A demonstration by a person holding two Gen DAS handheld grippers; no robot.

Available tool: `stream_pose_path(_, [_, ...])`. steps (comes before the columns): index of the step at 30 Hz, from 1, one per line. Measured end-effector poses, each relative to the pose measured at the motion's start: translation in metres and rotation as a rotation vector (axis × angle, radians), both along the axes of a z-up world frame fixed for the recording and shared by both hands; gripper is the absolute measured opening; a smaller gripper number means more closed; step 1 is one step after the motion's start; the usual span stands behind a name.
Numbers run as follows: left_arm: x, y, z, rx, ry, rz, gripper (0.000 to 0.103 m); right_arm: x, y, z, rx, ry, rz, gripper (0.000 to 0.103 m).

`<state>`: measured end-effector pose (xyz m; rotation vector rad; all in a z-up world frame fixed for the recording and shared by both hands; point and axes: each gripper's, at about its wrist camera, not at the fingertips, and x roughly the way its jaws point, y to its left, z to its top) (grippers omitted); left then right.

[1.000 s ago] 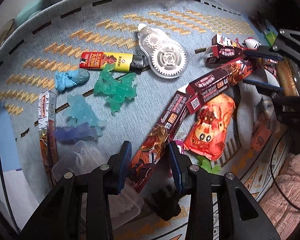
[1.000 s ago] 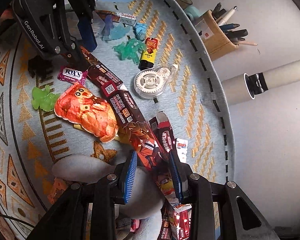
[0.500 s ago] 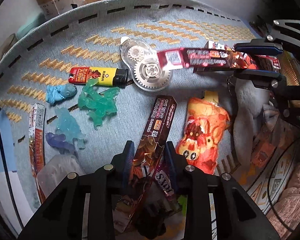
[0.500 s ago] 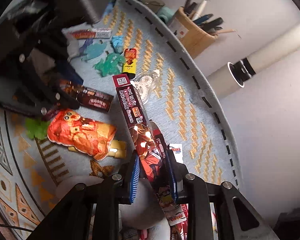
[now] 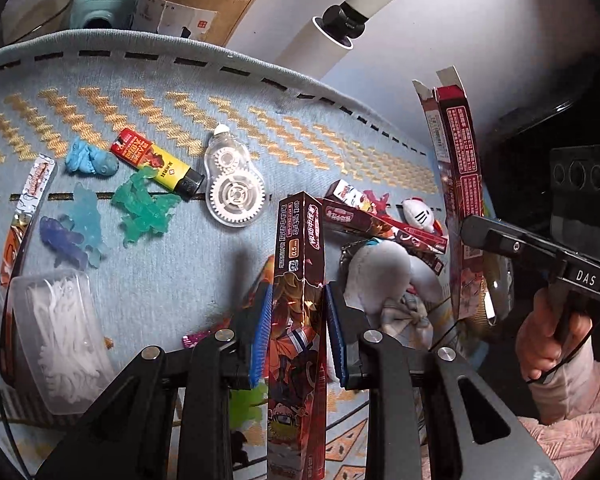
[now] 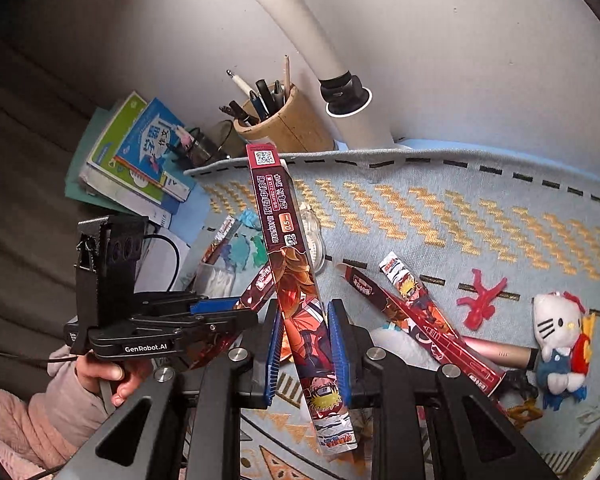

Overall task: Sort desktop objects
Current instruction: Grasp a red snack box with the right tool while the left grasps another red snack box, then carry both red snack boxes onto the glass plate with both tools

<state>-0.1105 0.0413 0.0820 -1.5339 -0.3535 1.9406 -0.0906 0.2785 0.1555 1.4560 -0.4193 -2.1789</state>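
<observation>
My left gripper [image 5: 298,292] is closing, its blue pads pressed on a long red pen box [image 5: 300,240] that is lifted and tilted up over the blue mat [image 5: 340,128]. My right gripper [image 6: 304,308] is closing too, pads on both sides of a second red pen box [image 6: 278,216] held almost upright. In the left wrist view that box [image 5: 460,160] stands tall at the right with its top flap open, gripped by the right gripper [image 5: 476,232]. In the right wrist view the left gripper [image 6: 220,304] sits low on the left.
On the mat lie a correction tape [image 5: 234,188], a lighter [image 5: 156,164], green [image 5: 144,208] and blue figures [image 5: 84,224], a clear box of white picks [image 5: 56,332], more pen boxes [image 6: 420,320] and a cat plush [image 6: 560,340]. A pen holder [image 6: 284,124] and books [image 6: 140,152] stand beyond the mat's edge.
Both grippers have closed on their pen boxes and lifted them off the mat. Both hands rolled, so the boxes went from lying flat to standing up.
</observation>
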Motion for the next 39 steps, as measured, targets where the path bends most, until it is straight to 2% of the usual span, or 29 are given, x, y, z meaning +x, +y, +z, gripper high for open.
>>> stream_pose_path(2, [0.007, -0.002, 0.01, 0.009, 0.007, 0.004, 0.023, 0.006, 0.005, 0.003, -0.014, 0.0, -0.026, 0.022])
stream_pose_path(9, [0.034, 0.047, 0.031, 0.001, 0.057, -0.018, 0.023, 0.034, 0.04, 0.017, -0.064, 0.013, -0.136, 0.022])
stream_pose_path(12, [0.044, 0.068, 0.042, 0.026, 0.075, -0.034, 0.023, 0.052, 0.063, 0.024, -0.075, 0.021, -0.202, 0.022])
stream_pose_path(17, [0.062, 0.123, 0.067, 0.034, 0.121, -0.103, 0.023, 0.09, 0.122, 0.035, -0.064, 0.032, -0.335, 0.022])
stream_pose_path(24, [0.091, 0.222, 0.09, 0.066, 0.154, -0.232, 0.023, 0.155, 0.229, 0.047, -0.035, 0.041, -0.565, 0.022])
stream_pose_path(32, [0.121, 0.332, 0.089, 0.088, 0.14, -0.297, 0.023, 0.224, 0.33, 0.041, 0.012, -0.002, -0.758, 0.022])
stream_pose_path(39, [0.124, 0.398, 0.061, 0.046, 0.08, -0.268, 0.023, 0.238, 0.371, 0.014, 0.043, -0.087, -0.771, 0.022])
